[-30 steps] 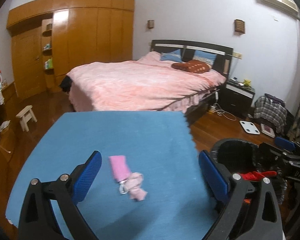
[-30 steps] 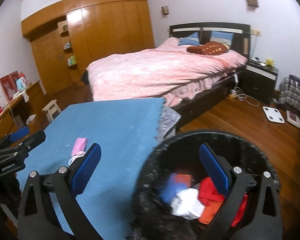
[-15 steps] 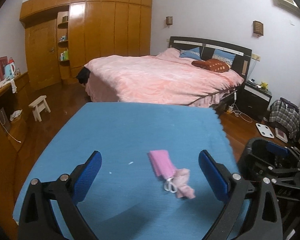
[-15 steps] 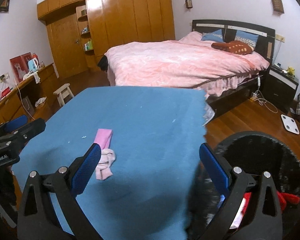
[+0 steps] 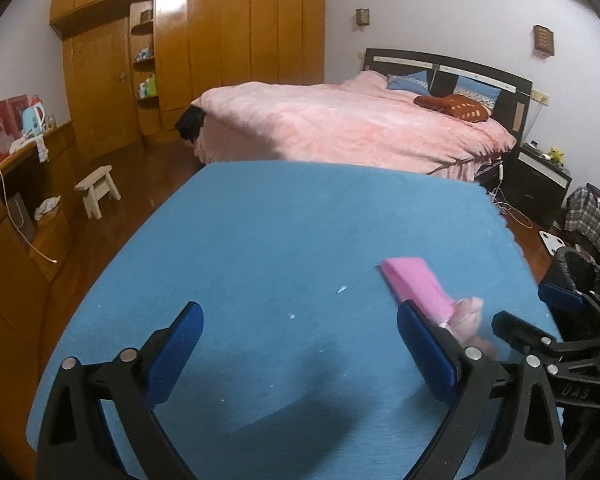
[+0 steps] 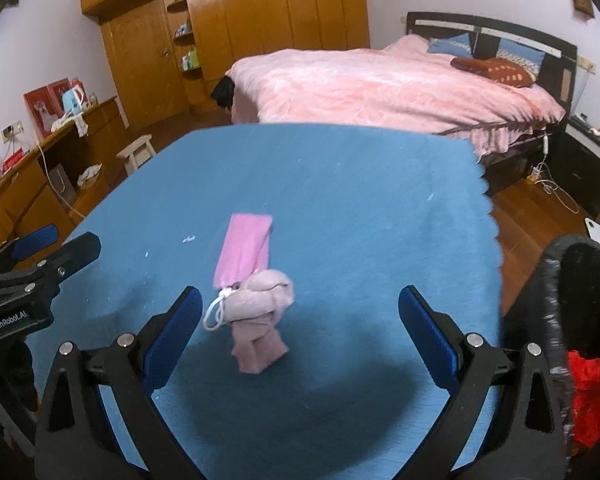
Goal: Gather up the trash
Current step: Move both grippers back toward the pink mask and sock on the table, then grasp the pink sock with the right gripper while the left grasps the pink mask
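A pink face mask (image 6: 245, 250) with a crumpled pinkish tissue wad (image 6: 262, 312) at its near end lies on the blue table cover (image 6: 340, 200). My right gripper (image 6: 300, 332) hovers open just above and around the wad, touching nothing. In the left wrist view the mask (image 5: 414, 286) sits to the right, partly behind my right blue pad. My left gripper (image 5: 296, 352) is open over bare cloth. The black mesh trash bin (image 6: 572, 280) stands off the table's right edge, red trash (image 6: 588, 396) showing inside.
A bed with a pink cover (image 5: 340, 124) lies beyond the table. Wooden wardrobes (image 5: 220, 52) line the back wall. A desk (image 5: 16, 184) and a small white stool (image 5: 98, 190) are at left. A nightstand (image 5: 540, 184), cables and a scale sit on the floor at right.
Both grippers have swung left, away from the bin and over the table. The right one now frames the mask and tissue wad; the left one has passed to their left.
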### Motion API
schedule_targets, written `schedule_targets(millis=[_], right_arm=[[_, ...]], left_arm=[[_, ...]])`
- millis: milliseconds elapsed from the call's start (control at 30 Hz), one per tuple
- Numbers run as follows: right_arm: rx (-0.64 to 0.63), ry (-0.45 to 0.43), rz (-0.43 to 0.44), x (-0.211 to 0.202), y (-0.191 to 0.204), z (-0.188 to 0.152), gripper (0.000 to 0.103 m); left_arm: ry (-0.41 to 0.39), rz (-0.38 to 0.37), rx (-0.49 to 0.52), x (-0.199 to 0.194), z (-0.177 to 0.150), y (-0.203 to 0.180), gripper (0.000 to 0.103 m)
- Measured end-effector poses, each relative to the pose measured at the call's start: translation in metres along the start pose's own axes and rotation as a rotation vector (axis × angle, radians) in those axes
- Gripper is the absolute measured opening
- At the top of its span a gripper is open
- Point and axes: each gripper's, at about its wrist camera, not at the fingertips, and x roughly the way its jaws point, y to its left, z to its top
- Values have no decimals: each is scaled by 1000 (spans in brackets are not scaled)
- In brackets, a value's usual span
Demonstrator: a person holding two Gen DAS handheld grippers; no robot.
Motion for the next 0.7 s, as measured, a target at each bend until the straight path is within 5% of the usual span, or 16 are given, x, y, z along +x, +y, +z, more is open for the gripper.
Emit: schedule_targets(millis=[200, 267, 500, 700], right_arm=[[-17, 50, 20, 16, 9, -7, 90], [-28, 73, 38, 20, 12, -10, 76], [-26, 145, 86, 26, 11, -19, 55], [-35, 172, 130, 27, 12, -25, 24]], left_arm=[[10, 4, -13, 6, -3, 8, 96], [10, 5, -18, 6, -4, 10, 96], [15, -1, -23, 8, -3, 9, 96], [22, -12, -21, 9, -2, 0, 96]])
